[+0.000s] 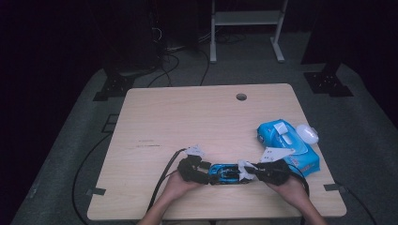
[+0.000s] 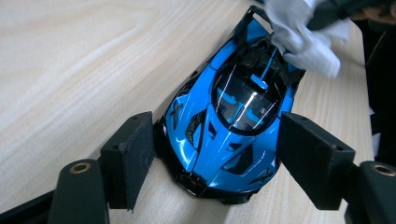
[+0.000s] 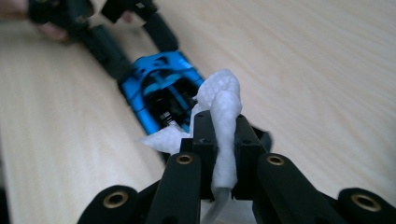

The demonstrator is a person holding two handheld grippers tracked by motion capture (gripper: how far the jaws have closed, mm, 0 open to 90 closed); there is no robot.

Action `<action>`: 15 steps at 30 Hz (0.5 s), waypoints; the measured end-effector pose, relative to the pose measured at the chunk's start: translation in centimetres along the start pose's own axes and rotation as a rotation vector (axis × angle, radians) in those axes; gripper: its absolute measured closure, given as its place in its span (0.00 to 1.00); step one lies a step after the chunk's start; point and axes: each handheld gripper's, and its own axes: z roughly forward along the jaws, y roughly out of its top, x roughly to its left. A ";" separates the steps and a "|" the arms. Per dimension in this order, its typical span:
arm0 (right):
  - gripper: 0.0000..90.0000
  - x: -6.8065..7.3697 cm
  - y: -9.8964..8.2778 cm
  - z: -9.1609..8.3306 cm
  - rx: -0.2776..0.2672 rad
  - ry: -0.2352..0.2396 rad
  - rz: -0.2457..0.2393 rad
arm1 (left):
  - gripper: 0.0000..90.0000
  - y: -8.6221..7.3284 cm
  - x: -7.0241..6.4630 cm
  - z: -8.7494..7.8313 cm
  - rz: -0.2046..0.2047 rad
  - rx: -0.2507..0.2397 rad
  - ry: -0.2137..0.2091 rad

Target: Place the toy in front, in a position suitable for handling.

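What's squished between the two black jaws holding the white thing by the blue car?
A white wipe is pinched between the right gripper's jaws, as the right gripper view shows. Its bunched end touches the rear of the blue toy car.

The far and left parts of the worktop (image 1: 187,117) lie bare, so a hand could sweep there freely, past a small round hole (image 1: 241,97) near the far edge. On the right side a blue wipes pack (image 1: 288,145) with a white oval object (image 1: 308,133) just beside it blocks the way. Along the near edge the blue toy car (image 1: 225,172) sits hemmed in: the left gripper (image 1: 202,171) flanks its nose, the right gripper (image 1: 251,171) with a white wipe (image 3: 223,116) crowds its tail.
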 end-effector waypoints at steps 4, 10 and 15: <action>0.92 0.2 -0.8 0.4 0.035 0.034 -0.004 | 0.30 0.0 0.4 0.0 -0.033 -0.001 -0.014; 0.93 0.5 -1.3 0.7 0.034 0.033 -0.025 | 0.28 0.2 0.4 0.1 -0.050 0.007 -0.017; 0.94 0.9 -1.8 0.5 0.013 0.022 -0.051 | 0.24 0.2 0.0 0.2 -0.040 0.012 -0.010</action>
